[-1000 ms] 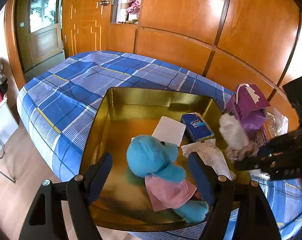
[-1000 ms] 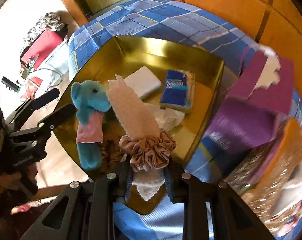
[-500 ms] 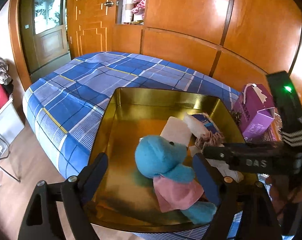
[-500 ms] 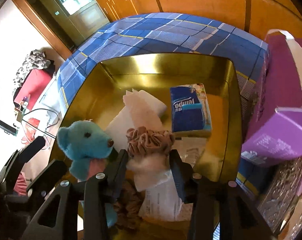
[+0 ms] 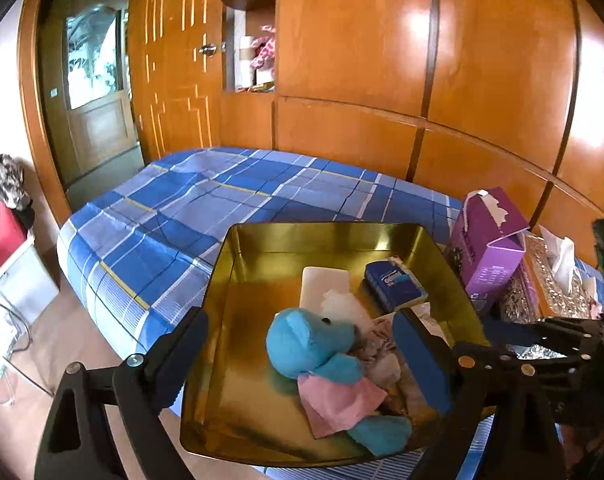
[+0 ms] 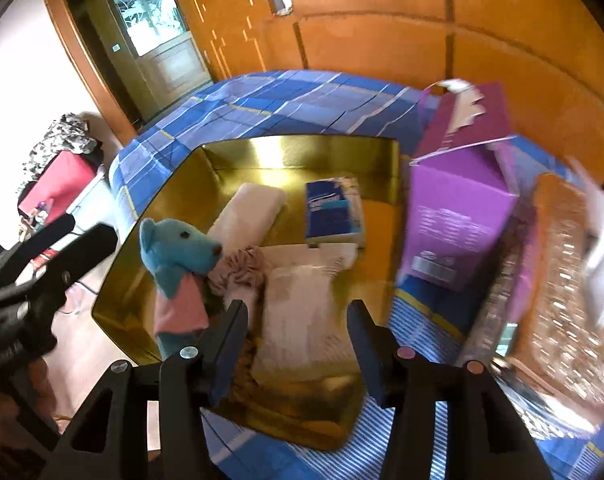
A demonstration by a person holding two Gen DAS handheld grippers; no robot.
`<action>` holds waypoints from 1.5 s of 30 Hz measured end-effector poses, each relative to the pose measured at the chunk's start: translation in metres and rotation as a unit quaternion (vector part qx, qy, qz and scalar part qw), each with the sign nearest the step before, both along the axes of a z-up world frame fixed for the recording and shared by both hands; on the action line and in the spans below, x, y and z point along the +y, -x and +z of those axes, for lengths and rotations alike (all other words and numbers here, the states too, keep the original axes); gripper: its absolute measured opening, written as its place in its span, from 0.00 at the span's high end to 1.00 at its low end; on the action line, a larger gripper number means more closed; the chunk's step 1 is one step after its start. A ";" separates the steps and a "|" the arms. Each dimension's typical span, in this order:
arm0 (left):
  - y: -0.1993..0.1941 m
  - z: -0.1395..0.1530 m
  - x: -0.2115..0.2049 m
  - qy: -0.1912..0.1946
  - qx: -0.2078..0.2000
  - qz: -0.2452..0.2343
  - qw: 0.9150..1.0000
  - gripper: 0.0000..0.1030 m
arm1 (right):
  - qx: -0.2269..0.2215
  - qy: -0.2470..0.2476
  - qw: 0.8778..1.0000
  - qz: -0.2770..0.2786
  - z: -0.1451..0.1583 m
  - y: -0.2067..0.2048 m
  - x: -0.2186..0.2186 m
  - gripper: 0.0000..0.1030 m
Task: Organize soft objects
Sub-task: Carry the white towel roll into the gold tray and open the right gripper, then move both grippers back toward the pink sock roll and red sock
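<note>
right now a gold tray sits on a blue plaid bed, and the soft things lie inside it. a blue bear in a pink dress lies near the tray's front, head toward the middle. just beside its snout is a brownish scrunchie, bunched up and touching the bear's face. a white cloth lies next to the scrunchie. farther back in the tray are a white pad and a blue tissue pack, side by side.

the left gripper hangs over the tray's near edge with the bear between its fingers; its jaws are opening, spread wide, and the pads stand clear of the bear. the right gripper is over the tray's near right part above the white cloth; its jaws are opening too, and nothing is pinched, the cloth and scrunchie lying in the tray beyond the fingertips.

outside the tray, to its right, a purple box stands upright on the bed, with a glittery tissue box beside it.
</note>
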State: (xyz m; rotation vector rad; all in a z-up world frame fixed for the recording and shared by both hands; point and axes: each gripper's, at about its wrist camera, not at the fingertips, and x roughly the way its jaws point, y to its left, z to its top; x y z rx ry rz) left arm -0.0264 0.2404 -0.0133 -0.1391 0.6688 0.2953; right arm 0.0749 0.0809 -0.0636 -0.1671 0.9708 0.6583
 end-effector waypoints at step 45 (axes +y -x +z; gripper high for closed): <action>-0.020 0.043 -0.183 -0.087 -0.029 -0.252 0.963 0.09 | -0.022 0.039 0.913 -0.406 -0.032 0.064 -0.346 0.49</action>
